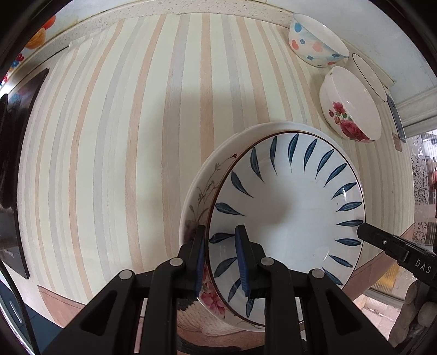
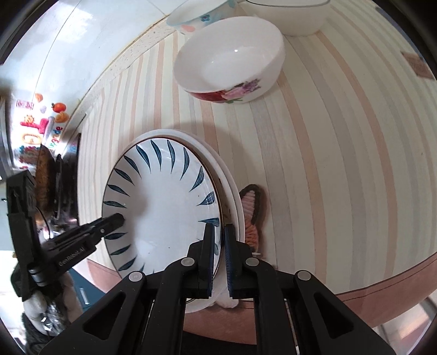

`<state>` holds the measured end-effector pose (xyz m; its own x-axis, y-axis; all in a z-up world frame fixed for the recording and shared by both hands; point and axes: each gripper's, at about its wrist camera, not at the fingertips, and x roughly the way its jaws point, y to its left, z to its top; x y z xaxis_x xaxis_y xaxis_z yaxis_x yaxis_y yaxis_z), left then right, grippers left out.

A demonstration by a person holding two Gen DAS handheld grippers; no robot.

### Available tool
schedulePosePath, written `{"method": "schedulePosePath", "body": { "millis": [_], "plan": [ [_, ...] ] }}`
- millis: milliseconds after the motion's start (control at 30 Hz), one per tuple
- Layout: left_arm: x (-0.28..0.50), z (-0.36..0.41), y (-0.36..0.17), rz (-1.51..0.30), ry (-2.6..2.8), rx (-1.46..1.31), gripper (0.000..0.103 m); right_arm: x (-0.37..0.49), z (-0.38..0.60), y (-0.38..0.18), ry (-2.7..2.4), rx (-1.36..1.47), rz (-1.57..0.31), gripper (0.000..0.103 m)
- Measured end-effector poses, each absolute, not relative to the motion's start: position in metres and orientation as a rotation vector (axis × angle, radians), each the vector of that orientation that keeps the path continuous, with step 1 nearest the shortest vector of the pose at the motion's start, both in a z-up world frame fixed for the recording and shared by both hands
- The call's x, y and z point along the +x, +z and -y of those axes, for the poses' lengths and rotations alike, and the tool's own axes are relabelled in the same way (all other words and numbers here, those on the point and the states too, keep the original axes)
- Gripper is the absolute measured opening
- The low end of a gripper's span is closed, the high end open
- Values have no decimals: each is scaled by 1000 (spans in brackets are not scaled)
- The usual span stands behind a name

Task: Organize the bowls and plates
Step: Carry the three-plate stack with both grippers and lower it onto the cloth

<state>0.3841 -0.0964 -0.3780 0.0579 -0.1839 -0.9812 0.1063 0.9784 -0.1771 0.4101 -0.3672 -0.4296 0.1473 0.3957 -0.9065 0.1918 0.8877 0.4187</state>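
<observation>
A white plate with blue leaf marks (image 1: 289, 218) (image 2: 164, 207) lies on top of a larger floral plate (image 1: 199, 191) (image 2: 228, 177) on the striped tablecloth. My left gripper (image 1: 220, 232) is shut on the leaf plate's near left rim, one finger inside and one outside. My right gripper (image 2: 219, 229) is shut on the same plate's opposite rim. Each gripper shows in the other's view, the right gripper (image 1: 366, 232) at the plate's right edge and the left gripper (image 2: 117, 218) at its left edge. Both point steeply down.
Three bowls stand at the far corner: a dotted bowl (image 1: 314, 43) (image 2: 196, 16), a rose-patterned bowl (image 1: 352, 109) (image 2: 232, 60) and a plain white bowl (image 1: 368, 76) (image 2: 289, 16). A dark appliance (image 1: 16, 163) lies at the left. The table's edge (image 2: 382, 284) runs close behind the plates.
</observation>
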Motion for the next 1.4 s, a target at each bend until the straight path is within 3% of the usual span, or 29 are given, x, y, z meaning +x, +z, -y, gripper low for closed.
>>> {"method": "schedulePosePath", "body": {
  "millis": [333,600,1067,1400],
  "plan": [
    [379,102,-371,-1490,-159,-41,19,410,366,-418,175,471,-1434,10],
    [350,113,-322,-1383,-118,2,19,397,347,-387,180,317,-1389,10],
    [255,96,-209,-1187,-175,1,19,305,306,-275,253,225,-1209,10],
    [203,86,-176,-1123,-220,-27,19,230,298,-215,263,234,-1133,10]
  ]
}}
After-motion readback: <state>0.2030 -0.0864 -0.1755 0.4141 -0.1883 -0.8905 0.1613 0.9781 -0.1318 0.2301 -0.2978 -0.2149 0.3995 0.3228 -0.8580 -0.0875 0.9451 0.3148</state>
